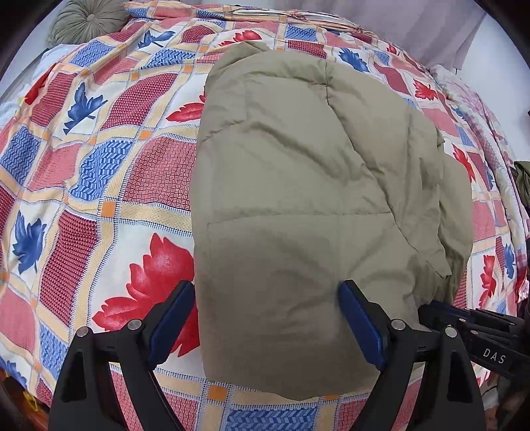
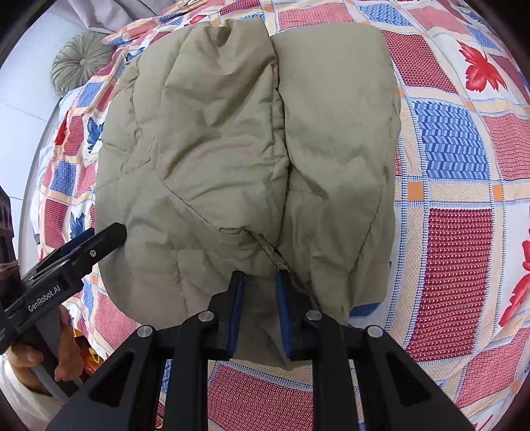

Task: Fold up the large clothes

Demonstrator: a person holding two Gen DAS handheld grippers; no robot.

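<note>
A khaki padded jacket point(image 1: 298, 172) lies folded into a long bundle on the patterned bedspread point(image 1: 99, 165). My left gripper point(image 1: 266, 321) is open, its blue pads straddling the near left corner of the jacket just above it. My right gripper point(image 2: 260, 311) is narrowed on a fold of the jacket's point(image 2: 232, 149) near edge, with fabric between its blue pads. The right gripper also shows at the right edge of the left wrist view point(image 1: 463, 321). The left gripper shows at the left of the right wrist view point(image 2: 82, 252), beside the jacket's edge.
A round green cushion point(image 1: 87, 21) lies at the head of the bed, also visible in the right wrist view point(image 2: 79, 63). A grey curtain point(image 1: 414, 30) hangs behind. A dark garment point(image 1: 523, 179) sits at the bed's right edge.
</note>
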